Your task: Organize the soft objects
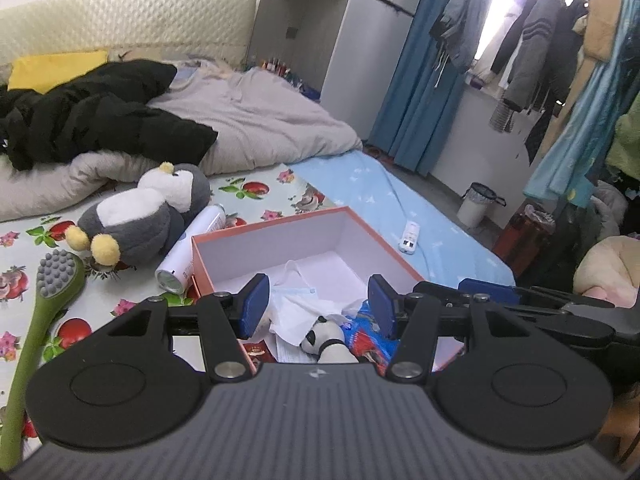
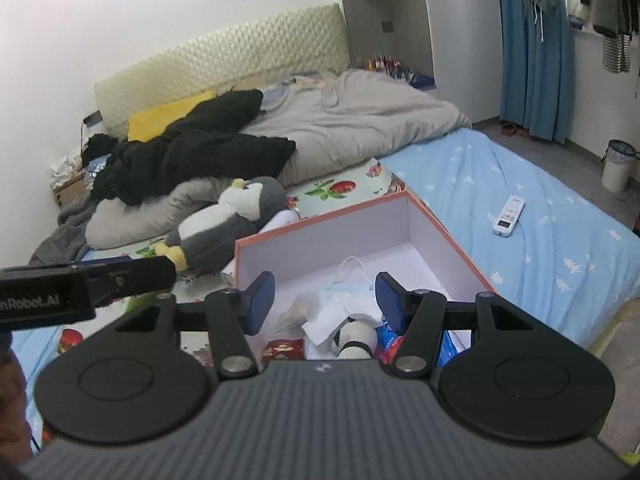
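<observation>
we are holding the left gripper (image 1: 317, 306) and right gripper (image 2: 324, 302) released, empty, above the open box (image 1: 280, 236); the penguin plush (image 1: 144, 216) is lying left of it on the bed (image 1: 260, 188), awaiting boxing.

At the left edge of the right wrist view, white lettering reading "nRobot.AI", its start cut off by the frame, stands on the black body of the left gripper (image 2: 120, 280). Print on the spray can (image 1: 188, 250) and the remote control (image 2: 509, 216) is too small to read.
</observation>
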Tool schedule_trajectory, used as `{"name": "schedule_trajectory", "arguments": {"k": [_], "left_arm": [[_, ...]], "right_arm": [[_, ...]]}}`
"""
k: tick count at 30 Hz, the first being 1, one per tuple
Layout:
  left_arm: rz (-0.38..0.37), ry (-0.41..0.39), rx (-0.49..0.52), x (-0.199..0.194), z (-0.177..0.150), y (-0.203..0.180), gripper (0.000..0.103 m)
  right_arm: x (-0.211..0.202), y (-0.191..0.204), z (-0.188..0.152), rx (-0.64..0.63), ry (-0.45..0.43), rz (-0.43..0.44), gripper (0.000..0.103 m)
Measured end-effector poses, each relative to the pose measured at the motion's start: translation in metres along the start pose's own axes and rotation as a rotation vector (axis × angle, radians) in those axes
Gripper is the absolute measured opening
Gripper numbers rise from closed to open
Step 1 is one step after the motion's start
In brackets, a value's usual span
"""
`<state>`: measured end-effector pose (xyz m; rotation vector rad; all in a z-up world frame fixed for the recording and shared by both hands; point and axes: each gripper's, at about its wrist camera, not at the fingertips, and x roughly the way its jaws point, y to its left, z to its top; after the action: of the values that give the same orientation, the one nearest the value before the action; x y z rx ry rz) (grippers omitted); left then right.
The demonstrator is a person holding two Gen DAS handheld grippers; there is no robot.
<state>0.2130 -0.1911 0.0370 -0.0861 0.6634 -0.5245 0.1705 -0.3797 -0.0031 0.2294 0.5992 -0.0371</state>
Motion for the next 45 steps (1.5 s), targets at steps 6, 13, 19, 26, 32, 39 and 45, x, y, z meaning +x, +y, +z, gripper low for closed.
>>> {"name": "schedule_trajectory", "arguments": {"k": [6, 13, 19, 26, 32, 39, 45], "left_arm": [[-0.004, -0.049, 0.011, -0.052, -0.018, -0.008, 0.061], [-0.006, -0.07, 0.001, -0.095, -0.042, -0.014, 0.061], [-0.007, -0.074, -0.007, -0.116, -0.06, -0.018, 0.061], [-0.005, -0.067, -0.009, -0.126, -0.074, -0.02, 0.061], [0.002, -0.063, -0.012, -0.131, -0.084, -0.02, 0.061], [-0.009, -0.059, -0.022, -0.128, -0.09, -0.016, 0.061], [-0.002, -0.057, -0.02, -0.127, -0.096, -0.014, 0.061]], "right_arm": [[-0.037, 0.011, -0.01, -0.006, -0.043, -0.008, 0.058], [-0.075, 0.021, -0.026, -0.023, -0.073, -0.024, 0.058], [-0.096, 0.022, -0.041, -0.005, -0.079, -0.032, 0.058], [-0.113, 0.021, -0.062, 0.016, -0.061, -0.029, 0.058], [-0.112, 0.016, -0.074, 0.029, -0.04, -0.035, 0.058], [-0.111, 0.014, -0.082, 0.019, -0.035, -0.059, 0.058], [-0.113, 0.015, -0.09, 0.004, -0.042, -0.063, 0.058]]}}
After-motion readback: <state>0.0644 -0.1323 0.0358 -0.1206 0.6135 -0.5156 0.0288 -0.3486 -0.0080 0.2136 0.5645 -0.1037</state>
